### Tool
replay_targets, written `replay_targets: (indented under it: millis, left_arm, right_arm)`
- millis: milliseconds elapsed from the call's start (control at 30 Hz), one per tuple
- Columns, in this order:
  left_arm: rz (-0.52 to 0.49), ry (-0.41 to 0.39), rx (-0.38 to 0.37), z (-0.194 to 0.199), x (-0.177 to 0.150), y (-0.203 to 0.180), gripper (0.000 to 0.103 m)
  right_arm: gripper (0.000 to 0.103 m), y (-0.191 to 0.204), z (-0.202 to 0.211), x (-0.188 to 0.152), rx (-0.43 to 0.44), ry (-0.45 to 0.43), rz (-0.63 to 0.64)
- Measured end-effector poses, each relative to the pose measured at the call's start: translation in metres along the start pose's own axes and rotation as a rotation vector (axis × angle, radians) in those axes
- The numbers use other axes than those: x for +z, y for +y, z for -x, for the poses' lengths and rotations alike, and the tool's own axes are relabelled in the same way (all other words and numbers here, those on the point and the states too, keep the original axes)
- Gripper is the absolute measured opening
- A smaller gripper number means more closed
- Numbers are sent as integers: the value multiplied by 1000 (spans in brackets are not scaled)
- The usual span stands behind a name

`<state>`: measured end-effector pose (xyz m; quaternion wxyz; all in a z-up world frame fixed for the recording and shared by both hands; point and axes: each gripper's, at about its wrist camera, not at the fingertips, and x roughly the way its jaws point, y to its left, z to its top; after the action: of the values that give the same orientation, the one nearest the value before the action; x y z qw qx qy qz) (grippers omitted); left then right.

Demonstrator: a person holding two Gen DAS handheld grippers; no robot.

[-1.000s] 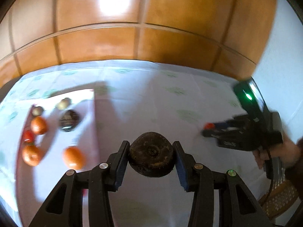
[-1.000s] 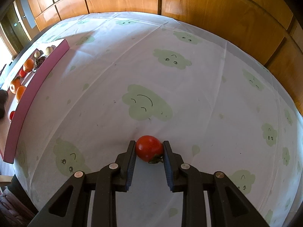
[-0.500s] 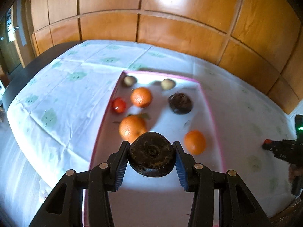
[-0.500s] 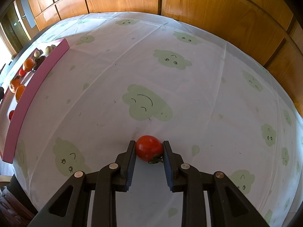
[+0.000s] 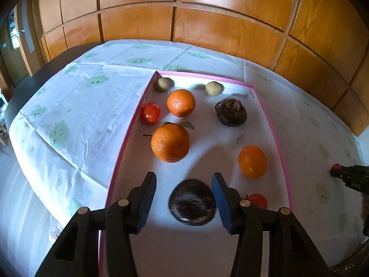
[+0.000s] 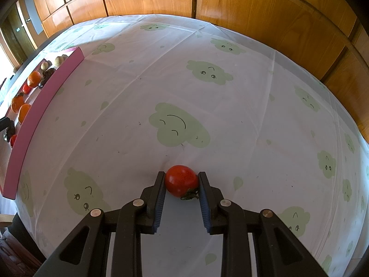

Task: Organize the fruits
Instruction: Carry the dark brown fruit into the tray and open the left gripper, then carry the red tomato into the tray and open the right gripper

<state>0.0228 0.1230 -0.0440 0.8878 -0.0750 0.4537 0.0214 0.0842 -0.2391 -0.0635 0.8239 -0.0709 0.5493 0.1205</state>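
In the left wrist view my left gripper (image 5: 184, 184) is open above a pink-rimmed tray (image 5: 272, 127). A dark brown round fruit (image 5: 191, 205) is blurred between and below the fingers, free of the pads. The tray holds two oranges (image 5: 170, 142), a smaller orange fruit (image 5: 252, 161), two tomatoes (image 5: 150, 112), another dark fruit (image 5: 231, 112) and two pale round fruits (image 5: 214, 88). In the right wrist view my right gripper (image 6: 181, 180) is shut on a red tomato (image 6: 181, 180) just above the tablecloth. The tray (image 6: 41, 113) lies far left there.
A white tablecloth with green cloud faces (image 6: 180, 124) covers the table. Wooden panelling (image 5: 207, 30) runs behind it. The right gripper (image 5: 350, 177) shows at the right edge of the left wrist view. The table edge drops off at the left (image 5: 27, 152).
My left gripper swung over the tray, then opened and let the dark fruit go; it is dropping into the tray. My right gripper has stayed still with the tomato.
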Motion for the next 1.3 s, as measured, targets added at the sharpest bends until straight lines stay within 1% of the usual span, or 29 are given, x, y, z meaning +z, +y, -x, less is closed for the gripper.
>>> replay_targets:
  millis: [67, 200, 300, 600, 800, 1033, 1300]
  left_arm:
    - [1, -12, 13, 2, 0, 0, 51]
    - [-23, -48, 80, 9, 1, -6, 51]
    - [-38, -65, 106, 14, 2, -14, 51]
    - [-95, -97, 76, 24, 0, -40, 52]
    - [-119, -128, 91, 31, -1, -48, 54]
    - [-148, -198, 133, 43, -1, -52, 55]
    - [-134, -221, 137, 49, -1, -47, 57]
  right_arm:
    - [27, 0, 0, 0, 0, 0, 0]
    - [27, 0, 0, 0, -3, -1, 2]
    - [27, 1, 0, -1, -4, -1, 1]
    - [27, 1, 1, -1, -13, -4, 1]
    - [27, 1, 0, -2, -19, -8, 5]
    - [27, 2, 0, -4, -29, -12, 8]
    - [27, 4, 0, -2, -57, 5, 0]
